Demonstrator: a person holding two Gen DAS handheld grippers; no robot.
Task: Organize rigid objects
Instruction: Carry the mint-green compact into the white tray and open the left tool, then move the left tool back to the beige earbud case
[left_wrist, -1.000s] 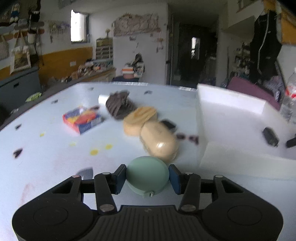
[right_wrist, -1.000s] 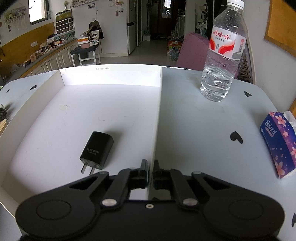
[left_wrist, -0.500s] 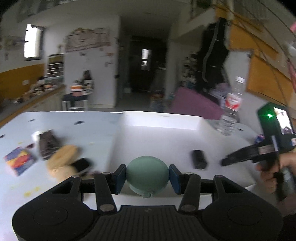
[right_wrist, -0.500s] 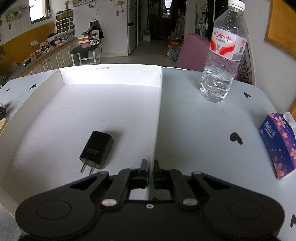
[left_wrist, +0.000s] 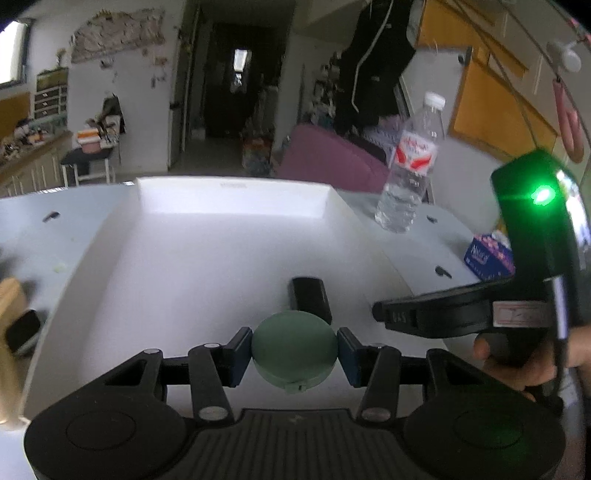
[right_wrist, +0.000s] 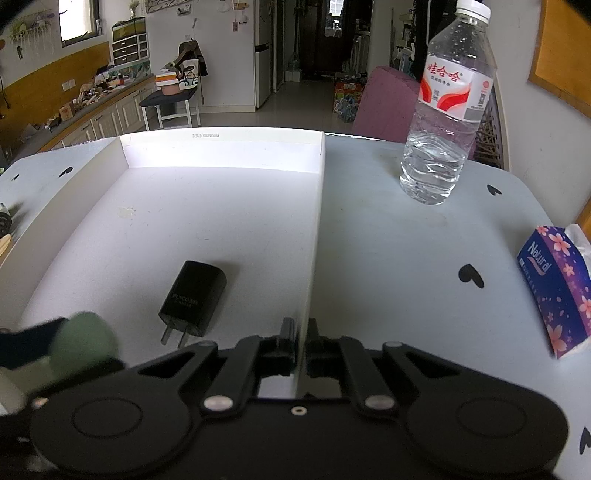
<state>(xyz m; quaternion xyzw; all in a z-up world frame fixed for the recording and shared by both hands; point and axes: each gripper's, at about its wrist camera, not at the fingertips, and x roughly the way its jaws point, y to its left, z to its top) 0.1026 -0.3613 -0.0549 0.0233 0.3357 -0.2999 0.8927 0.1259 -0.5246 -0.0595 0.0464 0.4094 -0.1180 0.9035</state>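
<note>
My left gripper (left_wrist: 294, 355) is shut on a round green case (left_wrist: 294, 347), which it holds just above the front of the white tray (left_wrist: 229, 184). A black charger (left_wrist: 309, 301) lies on the tray floor just beyond the case. In the right wrist view the charger (right_wrist: 194, 297) lies left of centre, and the blurred green case (right_wrist: 83, 339) shows at the lower left. My right gripper (right_wrist: 301, 334) is shut on the tray's right wall (right_wrist: 314, 229) at its near end. The right gripper (left_wrist: 376, 309) also shows from the left wrist, held by a hand (left_wrist: 517, 369).
A water bottle (right_wrist: 447, 110) stands on the table right of the tray, and a purple tissue pack (right_wrist: 554, 288) lies near the right edge. Left of the tray lie tan objects (left_wrist: 9, 295) and a black item (left_wrist: 22, 328).
My left gripper swung right with the green case, from the loose items on the table to over the tray. The case now shows in the right wrist view. The right gripper kept still.
</note>
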